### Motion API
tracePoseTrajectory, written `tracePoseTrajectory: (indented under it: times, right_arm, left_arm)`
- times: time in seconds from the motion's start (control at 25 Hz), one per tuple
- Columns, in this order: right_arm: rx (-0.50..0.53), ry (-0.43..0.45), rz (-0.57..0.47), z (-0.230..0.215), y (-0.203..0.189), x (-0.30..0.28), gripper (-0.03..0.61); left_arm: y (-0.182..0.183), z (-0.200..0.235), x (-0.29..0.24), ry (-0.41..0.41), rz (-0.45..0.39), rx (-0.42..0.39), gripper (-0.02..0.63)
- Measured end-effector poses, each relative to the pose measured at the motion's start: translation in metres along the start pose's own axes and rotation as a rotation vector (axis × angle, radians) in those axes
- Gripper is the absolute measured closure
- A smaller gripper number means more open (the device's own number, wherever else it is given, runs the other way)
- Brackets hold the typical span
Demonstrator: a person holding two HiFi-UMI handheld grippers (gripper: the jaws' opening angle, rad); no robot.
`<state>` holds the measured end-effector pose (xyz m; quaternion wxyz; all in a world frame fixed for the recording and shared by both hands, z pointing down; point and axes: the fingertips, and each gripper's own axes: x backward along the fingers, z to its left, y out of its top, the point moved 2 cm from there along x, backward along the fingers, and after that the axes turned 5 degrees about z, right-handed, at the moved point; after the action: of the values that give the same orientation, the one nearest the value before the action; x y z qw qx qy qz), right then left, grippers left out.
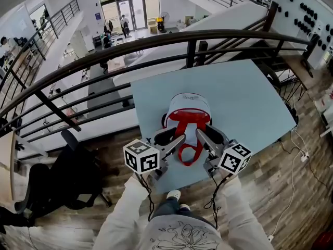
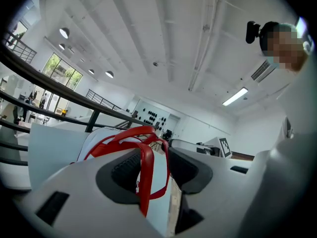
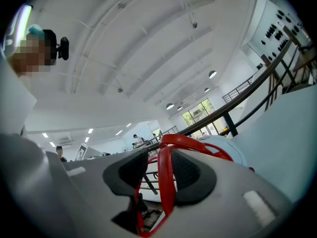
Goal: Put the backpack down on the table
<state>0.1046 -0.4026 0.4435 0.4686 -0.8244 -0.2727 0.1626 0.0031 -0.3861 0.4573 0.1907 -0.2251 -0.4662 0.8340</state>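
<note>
A white backpack (image 1: 188,105) with red straps (image 1: 190,134) lies on the light blue table (image 1: 250,103), near its front edge. My left gripper (image 1: 174,139) sits at the left strap and my right gripper (image 1: 205,138) at the right strap, both pointing away from me. In the left gripper view the jaws (image 2: 153,170) stand wide apart; a red strap (image 2: 146,177) hangs loose beside the left pad. In the right gripper view the jaws (image 3: 158,175) are parted too, and a red strap (image 3: 166,182) runs between the pads with a gap beside it.
A dark metal railing (image 1: 156,40) runs behind the table, with a drop to a lower floor beyond it. A black office chair (image 1: 62,176) stands to the left on the wooden floor. My legs are at the table's front edge (image 1: 177,184).
</note>
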Motion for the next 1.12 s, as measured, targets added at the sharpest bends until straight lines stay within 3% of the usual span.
tracePoseTrajectory:
  times: [0.08,0.24,0.44,0.64,0.76,0.92,1.12]
  right_arm:
    - [0.036,-0.027,0.023,0.002,-0.001,0.0,0.4]
    - [0.104,-0.092,0.022,0.004,0.002,0.006,0.365]
    - [0.156,-0.118,-0.049,0.015,0.026,0.02,0.36]
    - [0.243,-0.136,-0.111,0.033,0.054,0.033,0.36]
    - [0.269,-0.168,-0.16,0.042,0.062,0.04,0.409]
    - [0.328,-0.221,-0.189,0.048,0.064,0.047,0.483]
    - [0.391,-0.305,-0.206,0.048,0.061,0.051,0.505]
  left_arm:
    - [0.002,0.002,0.007,0.022,-0.017,-0.001,0.454]
    - [0.012,0.003,0.022,0.066,-0.065,-0.019,0.443]
    - [0.029,-0.011,0.032,0.086,-0.127,-0.041,0.443]
    - [0.055,-0.03,0.036,0.201,-0.189,-0.13,0.447]
    - [0.068,-0.04,0.044,0.303,-0.233,-0.221,0.489]
    - [0.076,-0.046,0.054,0.455,-0.259,-0.311,0.591]
    - [0.075,-0.048,0.061,0.577,-0.281,-0.342,0.606]
